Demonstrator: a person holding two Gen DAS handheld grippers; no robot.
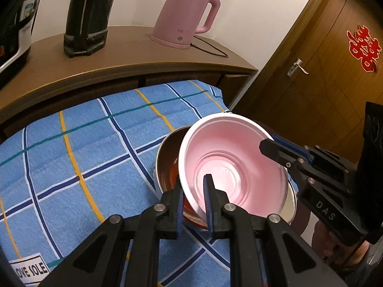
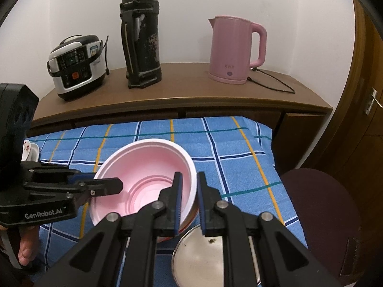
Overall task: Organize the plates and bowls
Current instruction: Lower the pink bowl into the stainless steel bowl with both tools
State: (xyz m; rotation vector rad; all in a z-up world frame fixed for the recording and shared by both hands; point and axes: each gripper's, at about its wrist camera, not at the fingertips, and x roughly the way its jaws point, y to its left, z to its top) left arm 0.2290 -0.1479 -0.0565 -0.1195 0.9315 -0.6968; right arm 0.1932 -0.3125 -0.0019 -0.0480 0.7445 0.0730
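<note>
- Pink bowl (image 1: 235,165) is held tilted above the blue checked cloth (image 1: 83,148), gripped at opposite sides of its rim by both grippers.
- Left gripper (image 1: 195,205) has its fingers clamped on the near wall of the bowl, one finger (image 1: 208,198) inside and the other outside.
- Right gripper (image 2: 189,199) pinches the bowl's rim on the opposite side in the same way, one finger (image 2: 177,201) inside the bowl and one outside.
- In the left wrist view the right gripper (image 1: 270,147) reaches in from the right edge, its tip over the bowl's rim.
- In the right wrist view the left gripper (image 2: 112,185) comes in from the left, its tip lying over the bowl's inner wall.
- Beneath the pink bowl sits a metal bowl (image 1: 167,157) with a reddish inside, resting on the cloth and partly covered.
- Just beside these, a shallow metal dish (image 2: 203,256) lies on the cloth near the right gripper.
- A small white dish (image 2: 31,151) with a red pattern shows at the cloth's left edge, mostly hidden behind the left gripper.
- Behind the cloth, a wooden bench (image 2: 191,95) carries a rice cooker (image 2: 76,67), a tall black flask (image 2: 141,40) and a pink kettle (image 2: 235,50), standing well apart.
- A wooden door (image 1: 330,55) with a red paper ornament (image 1: 363,47) stands at the right.
</note>
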